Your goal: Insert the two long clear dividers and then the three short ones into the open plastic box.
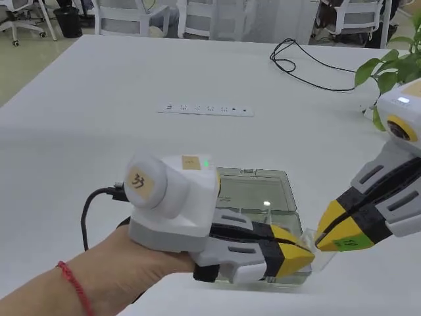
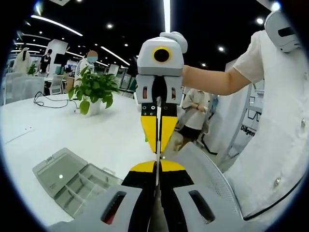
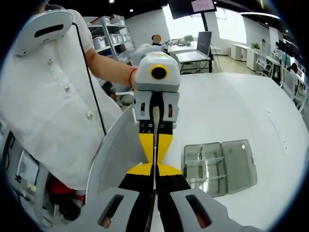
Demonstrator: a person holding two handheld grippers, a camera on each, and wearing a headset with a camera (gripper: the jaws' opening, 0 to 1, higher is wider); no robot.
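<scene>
Near edge of white bench [image 1: 99, 131], head view: open plastic box [image 1: 256, 192], clear, lid laid back flat, tray partly hidden under the left gripper [image 1: 304, 252].

- Left gripper: held in a hand [image 1: 131, 266] with a red cord at the wrist; yellow-tipped fingers [image 1: 284, 236] pressed together, pointing right above the box's near right corner.
- Right gripper [image 1: 323, 240]: enters from the right, fingers closed together, tips just beside the left gripper's tips.
- Clear divider [image 1: 310, 237]: thin and faint, pinched between the two sets of tips just off the box's right corner; its outline is hard to trace.
- Left gripper view: own tips [image 2: 157, 166] meet the right gripper's tips [image 2: 157, 145] head-on; box [image 2: 72, 181] lies lower left, partitions visible in the tray.
- Right gripper view: own tips [image 3: 154, 169] face the left gripper [image 3: 155, 154]; box [image 3: 219, 166] to the right.
- Elsewhere on the bench: power strip [image 1: 206, 109], black cable [image 1: 296, 62], potted plant [image 1: 391, 69].
</scene>
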